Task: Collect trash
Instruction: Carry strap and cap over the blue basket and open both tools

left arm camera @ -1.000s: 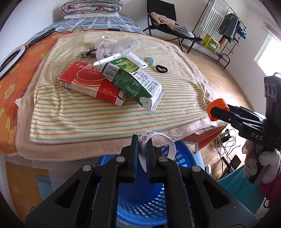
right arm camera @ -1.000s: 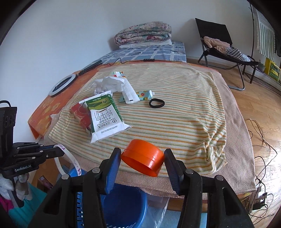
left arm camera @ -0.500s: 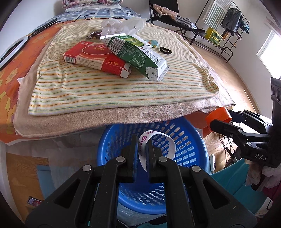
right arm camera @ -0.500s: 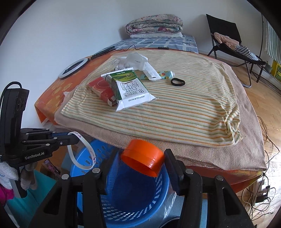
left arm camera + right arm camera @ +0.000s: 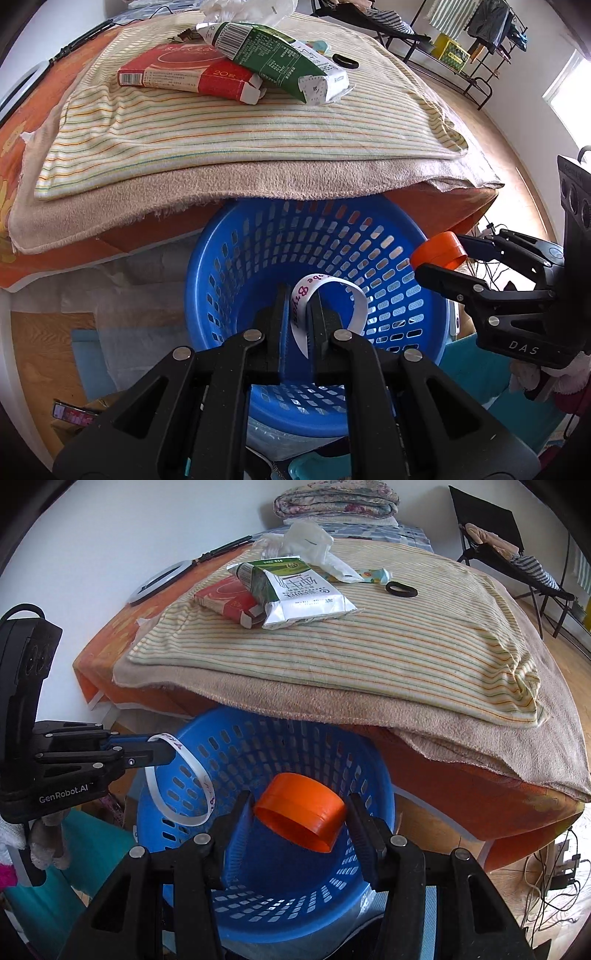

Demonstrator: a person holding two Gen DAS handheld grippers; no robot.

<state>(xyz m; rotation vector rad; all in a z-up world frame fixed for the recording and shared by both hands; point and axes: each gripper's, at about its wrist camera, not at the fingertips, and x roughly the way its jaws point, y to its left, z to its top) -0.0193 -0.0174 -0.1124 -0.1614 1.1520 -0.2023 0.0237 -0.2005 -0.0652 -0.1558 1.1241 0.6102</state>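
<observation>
My left gripper is shut on a white ribbon loop with purple lettering and holds it over the blue perforated basket. The loop also shows in the right wrist view, hanging at the basket's left rim. My right gripper is shut on an orange plastic cap above the basket; the cap shows in the left wrist view at the basket's right rim. On the bed lie a green and white carton, a red box and a crumpled plastic bag.
The basket stands on the floor against the bed's foot, under the overhanging tan blanket. A black hair tie and a small tube lie farther back on the striped cloth. A folding chair and cables are to the right.
Both grippers have moved down and forward from above the bed's edge to over the basket, still holding the ribbon loop and the orange cap.
</observation>
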